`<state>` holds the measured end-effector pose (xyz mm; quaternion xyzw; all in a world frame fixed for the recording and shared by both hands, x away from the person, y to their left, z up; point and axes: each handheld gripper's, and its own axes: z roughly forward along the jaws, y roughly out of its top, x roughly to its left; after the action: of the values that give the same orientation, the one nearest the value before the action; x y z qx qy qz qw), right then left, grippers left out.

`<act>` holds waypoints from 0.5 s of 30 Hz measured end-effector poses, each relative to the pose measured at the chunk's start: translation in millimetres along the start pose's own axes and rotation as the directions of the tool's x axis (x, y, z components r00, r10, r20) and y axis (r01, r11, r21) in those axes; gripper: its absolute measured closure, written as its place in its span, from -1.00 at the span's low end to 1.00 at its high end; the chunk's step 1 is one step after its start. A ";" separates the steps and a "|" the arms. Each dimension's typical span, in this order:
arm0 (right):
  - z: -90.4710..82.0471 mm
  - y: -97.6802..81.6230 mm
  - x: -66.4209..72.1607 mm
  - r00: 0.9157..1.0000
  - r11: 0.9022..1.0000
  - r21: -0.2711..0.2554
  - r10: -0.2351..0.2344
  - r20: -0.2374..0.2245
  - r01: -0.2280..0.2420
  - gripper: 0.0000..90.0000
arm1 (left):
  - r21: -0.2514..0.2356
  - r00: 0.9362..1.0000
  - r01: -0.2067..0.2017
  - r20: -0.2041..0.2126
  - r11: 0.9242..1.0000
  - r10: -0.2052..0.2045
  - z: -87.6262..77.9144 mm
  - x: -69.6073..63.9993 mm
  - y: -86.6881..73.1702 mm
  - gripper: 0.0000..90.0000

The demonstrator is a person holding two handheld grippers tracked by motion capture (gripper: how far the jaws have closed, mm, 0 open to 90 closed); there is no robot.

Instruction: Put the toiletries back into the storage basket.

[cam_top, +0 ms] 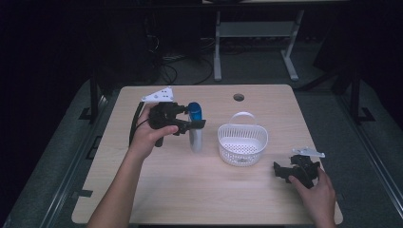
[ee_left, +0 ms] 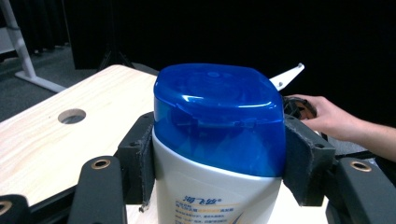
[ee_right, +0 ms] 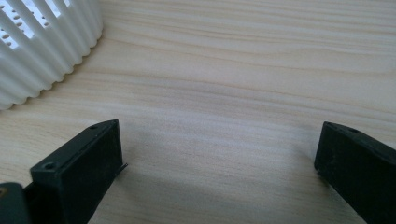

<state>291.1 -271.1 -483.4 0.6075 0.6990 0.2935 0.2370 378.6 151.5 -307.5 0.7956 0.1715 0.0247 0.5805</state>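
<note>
- Your left gripper (cam_top: pixel 192 124) pinches the upright white plastic bottle with a blue cap (ee_left: pixel 219 116) just under that cap.
- Your right gripper (ee_right: pixel 219 158) rests spread on the pale wooden table (ee_right: pixel 233 70), nothing between its jaws; the white slatted plastic basket (cam_top: pixel 243 140) stands between both grippers.

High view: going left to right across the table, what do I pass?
Left hand-held gripper → bottle, clamped in it → white basket → right hand-held gripper, open and resting near the table's right edge.
</note>
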 end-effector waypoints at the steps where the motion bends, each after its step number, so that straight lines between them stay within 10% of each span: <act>1: 0.0 0.0 0.0 1.000 1.000 0.000 0.000 0.000 0.000 -0.99 | -0.005 1.000 0.002 0.003 1.000 -0.002 0.7 -0.3 1.3 -0.17; 15: 0.0 0.0 0.0 1.000 1.000 -0.001 0.000 0.000 0.000 -0.99 | -0.016 1.000 -0.013 0.011 1.000 0.013 3.3 1.5 17.5 -0.17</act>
<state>291.1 -271.1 -483.4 0.6076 0.6988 0.2937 0.2374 385.1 144.2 -292.5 0.7921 0.1626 0.0254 0.5878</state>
